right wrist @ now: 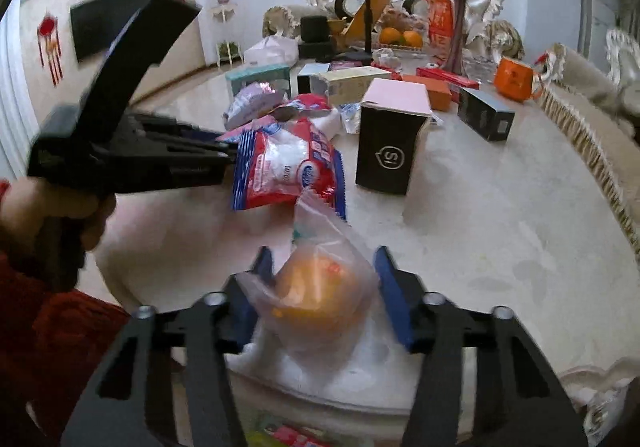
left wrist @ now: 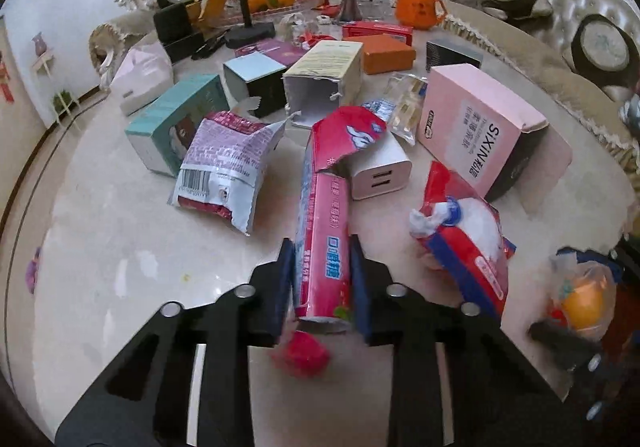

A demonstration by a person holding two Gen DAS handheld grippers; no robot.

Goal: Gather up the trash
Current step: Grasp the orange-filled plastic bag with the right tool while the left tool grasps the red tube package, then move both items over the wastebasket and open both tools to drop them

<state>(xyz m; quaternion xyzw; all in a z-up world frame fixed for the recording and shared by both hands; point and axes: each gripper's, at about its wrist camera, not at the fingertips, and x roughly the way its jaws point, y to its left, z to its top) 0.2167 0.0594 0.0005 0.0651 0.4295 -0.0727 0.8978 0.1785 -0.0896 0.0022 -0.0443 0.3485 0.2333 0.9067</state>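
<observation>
On the round marble table (left wrist: 120, 247), my left gripper (left wrist: 320, 243) is shut on the near end of a long red and pink carton (left wrist: 320, 207) with a torn far flap. My right gripper (right wrist: 323, 251) is shut on a clear plastic bag (right wrist: 320, 287) holding something orange, its pads pressing the bag's sides at the table's near edge. Between the two lies a red, white and blue wrapper (left wrist: 468, 243), beside the left gripper's fingers in the right wrist view. A torn purple wrapper (left wrist: 228, 163) lies left of the carton. A small red scrap (left wrist: 304, 355) sits under the left gripper.
A pink and black box (left wrist: 480, 127), a white charger (left wrist: 380, 171), a teal box (left wrist: 172, 123) and several other boxes crowd the table's middle. An orange mug (left wrist: 418, 9), a vase and a phone stand (left wrist: 248, 31) are at the back. A fringed sofa (right wrist: 592, 151) rings the right side.
</observation>
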